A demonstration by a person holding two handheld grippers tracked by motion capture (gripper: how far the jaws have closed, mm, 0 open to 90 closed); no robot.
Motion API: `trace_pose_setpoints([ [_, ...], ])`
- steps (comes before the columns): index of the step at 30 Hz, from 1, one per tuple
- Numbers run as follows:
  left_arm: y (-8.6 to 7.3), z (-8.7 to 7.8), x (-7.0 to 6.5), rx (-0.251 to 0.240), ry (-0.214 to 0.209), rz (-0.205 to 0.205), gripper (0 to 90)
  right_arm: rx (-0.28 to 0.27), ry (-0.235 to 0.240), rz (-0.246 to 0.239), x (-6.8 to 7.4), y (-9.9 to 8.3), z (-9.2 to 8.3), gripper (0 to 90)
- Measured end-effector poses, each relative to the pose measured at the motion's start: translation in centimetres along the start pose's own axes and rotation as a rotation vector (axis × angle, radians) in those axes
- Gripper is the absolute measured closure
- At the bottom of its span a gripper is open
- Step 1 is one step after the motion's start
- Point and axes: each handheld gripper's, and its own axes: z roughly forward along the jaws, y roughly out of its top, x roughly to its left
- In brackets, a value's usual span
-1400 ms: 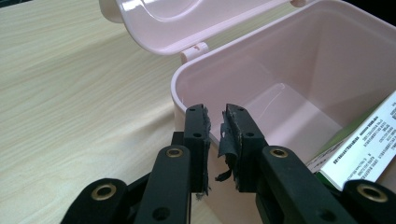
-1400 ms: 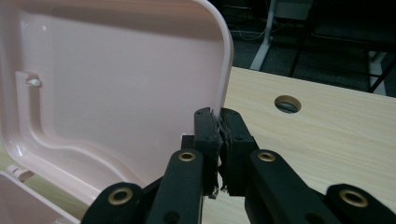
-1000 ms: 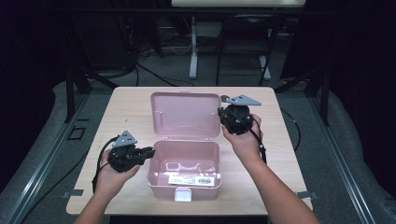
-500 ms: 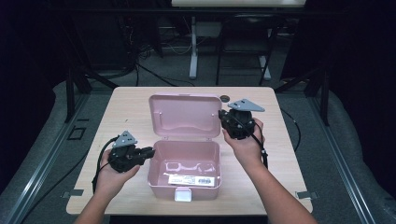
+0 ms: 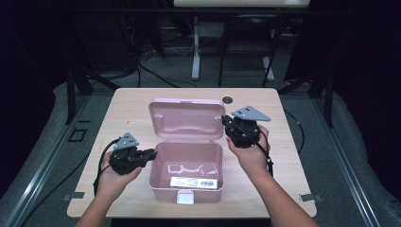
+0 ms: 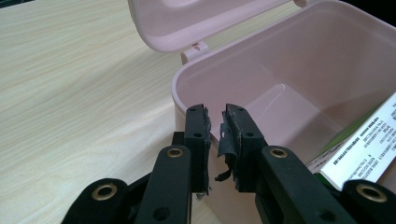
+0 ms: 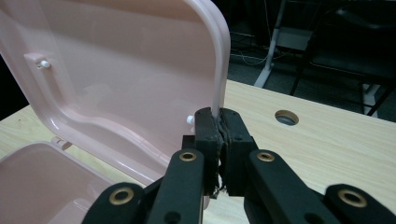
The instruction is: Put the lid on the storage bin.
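Note:
A pink plastic box [image 5: 153,177] stands open near the table's front edge, its lid [image 5: 187,118] raised behind it. Inside lie a white printed label [image 5: 194,182] and a clear plastic piece [image 5: 187,169]. My left gripper [image 5: 150,153] comes in from the left and is shut on the box's left wall; in the left gripper view its jaws [image 6: 215,119] straddle the box rim [image 6: 180,84], with the label [image 6: 369,140] inside. My right gripper [image 5: 226,122] is shut on the lid's right edge. In the right gripper view the lid edge [image 7: 219,70] runs down between the jaws [image 7: 221,116].
The light wooden table [image 5: 123,109] has a round cable hole [image 5: 228,100] behind the lid, also in the right gripper view as the cable hole [image 7: 286,117]. Bare tabletop lies left and right of the box. Dark floor, cables and table legs lie beyond.
My right gripper has moved a little toward the near side with the lid's edge, and the lid has tipped slightly forward. The left gripper and the box stay put.

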Motion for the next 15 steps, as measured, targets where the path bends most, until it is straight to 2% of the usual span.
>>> trace_pose_setpoints([
  [6,0.0,0.0,0.0,-0.002,-0.001,-0.002,79.7,-0.007,0.008,0.009,0.1,-0.3,-0.4,87.1],
  [11,-0.1,0.0,0.0,-0.004,0.001,-0.004,79.7,-0.023,-0.012,-0.027,0.7,-0.7,-1.0,87.2],
  [15,0.0,0.0,0.0,-0.004,0.002,-0.001,79.9,-0.027,-0.005,-0.022,0.7,-0.9,-1.2,87.2],
])
